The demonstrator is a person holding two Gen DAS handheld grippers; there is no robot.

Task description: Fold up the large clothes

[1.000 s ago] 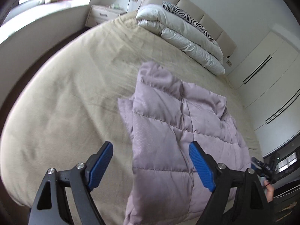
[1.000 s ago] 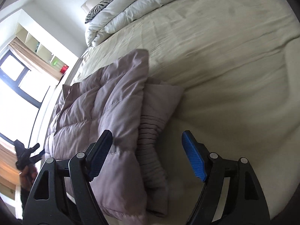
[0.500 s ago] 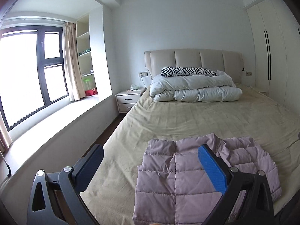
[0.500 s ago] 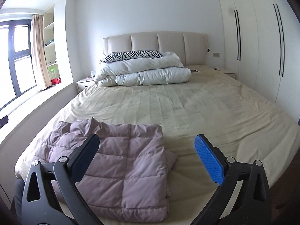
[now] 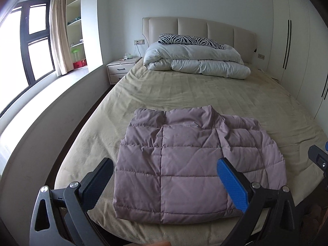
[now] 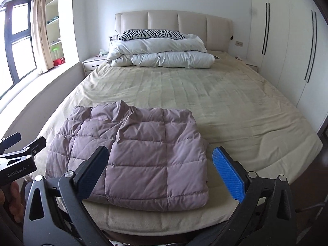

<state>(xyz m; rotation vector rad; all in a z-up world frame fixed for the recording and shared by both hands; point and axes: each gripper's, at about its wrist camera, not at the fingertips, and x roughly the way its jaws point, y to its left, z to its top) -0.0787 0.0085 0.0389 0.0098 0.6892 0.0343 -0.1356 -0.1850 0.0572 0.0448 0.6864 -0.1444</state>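
The left hand-held gripper [image 5: 164, 181] hangs above the near edge of the bed [image 5: 205, 94] with its jaws spread wide, a black pad on the left finger and a blue pad on the right, and nothing between them. It touches neither the cloth nor the sheet. The right hand-held gripper [image 6: 160, 171] is likewise spread wide and holds nothing, poised over the near right part of the bed's foot end.

The mauve quilted down jacket [image 5: 194, 164] lies folded into a rough rectangle on the beige sheet, near the foot of the bed and toward its left side. Its collar [image 5: 209, 112] stands up a little at the far edge, and a second layer of the jacket shows out to the right from under the top panel. In the right wrist view the jacket [image 6: 143, 149] sits to the left of the bed's middle, its near edge close to the mattress edge.

At the far end, against the padded headboard [image 6: 174, 22], a folded white duvet [image 6: 160, 55] is stacked, with a zebra-print pillow [image 6: 151, 33] on top. A white nightstand [image 5: 121, 69] stands far left beside the bed, by the window [image 5: 30, 41] with its beige curtain [image 5: 59, 34]. White wardrobe doors [image 6: 287, 41] line the right wall.
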